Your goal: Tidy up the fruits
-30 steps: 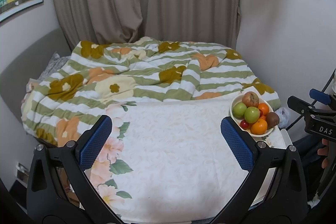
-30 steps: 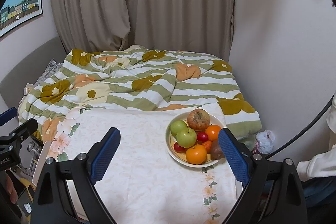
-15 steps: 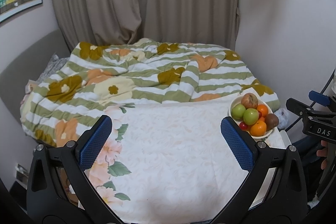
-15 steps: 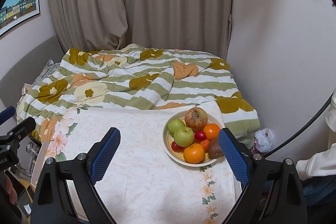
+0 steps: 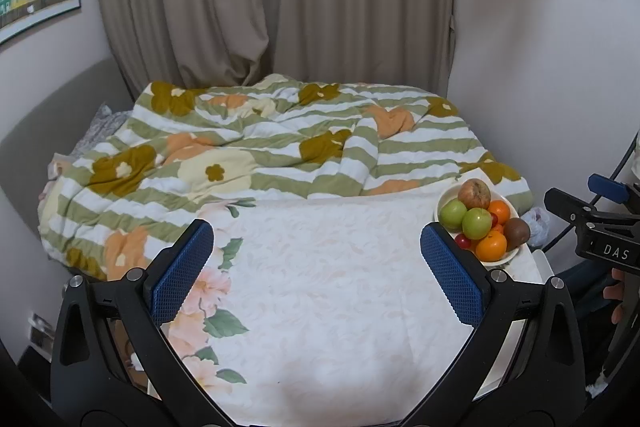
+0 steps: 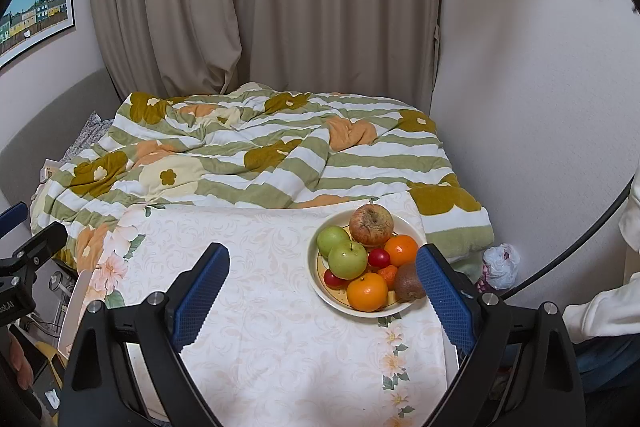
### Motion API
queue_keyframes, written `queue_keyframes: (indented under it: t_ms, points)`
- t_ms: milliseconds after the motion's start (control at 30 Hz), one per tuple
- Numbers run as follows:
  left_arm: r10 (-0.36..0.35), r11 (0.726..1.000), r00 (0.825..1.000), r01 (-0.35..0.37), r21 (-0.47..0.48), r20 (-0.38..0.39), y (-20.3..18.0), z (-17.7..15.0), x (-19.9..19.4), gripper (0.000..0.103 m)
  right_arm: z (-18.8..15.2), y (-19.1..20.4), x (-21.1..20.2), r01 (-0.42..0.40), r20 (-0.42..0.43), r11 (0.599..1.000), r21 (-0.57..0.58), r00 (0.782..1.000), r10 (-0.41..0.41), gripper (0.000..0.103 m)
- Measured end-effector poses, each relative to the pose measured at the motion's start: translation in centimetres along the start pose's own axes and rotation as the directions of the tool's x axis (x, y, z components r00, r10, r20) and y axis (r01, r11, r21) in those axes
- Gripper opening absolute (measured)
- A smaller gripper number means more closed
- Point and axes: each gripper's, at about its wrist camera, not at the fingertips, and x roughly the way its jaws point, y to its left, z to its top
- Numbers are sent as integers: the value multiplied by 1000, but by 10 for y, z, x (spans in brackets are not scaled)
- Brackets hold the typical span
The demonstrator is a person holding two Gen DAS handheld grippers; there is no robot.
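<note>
All the fruit sits heaped in one bowl [image 6: 412, 233], right of centre in the right wrist view: a reddish apple [image 6: 371, 220] at the back, two green apples [image 6: 347, 259] in front of it, two oranges [image 6: 367, 291], a kiwi [image 6: 408, 281] at the near right rim and small red fruits tucked between. None lies loose on the worktop [image 6: 260, 307]. That fits either a finished gathering or a pile yet to be sorted out; the pictures don't settle which. Both grippers hold nothing: the left gripper [image 5: 316, 271] hangs spread wide low in its frame, with the bowl off to the right, and the right gripper [image 6: 322, 297] gapes too, its right finger just beside the kiwi. Against a second ago, the bowl sits a touch higher and further left in the right wrist view; the fruit keeps its arrangement.
</note>
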Motion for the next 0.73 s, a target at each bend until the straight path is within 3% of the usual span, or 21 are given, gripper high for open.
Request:
queue_keyframes:
  t_ms: [267,500,733]
  points:
    - [-7,1000,1000,7,-7,-2,1,-3,-2,103,0,1,-1,2,0,1000,-1,1000,-2,93]
    - [39,999,999,-39,22,22,0,-4,-7,103,1,1,-1,1,1,1000,-1,1000,-1,93]
    - [19,1000,1000,-20,18,25,5,-7,-9,103,2,-1,1,2,-1,1000,-2,1000,-2,93]
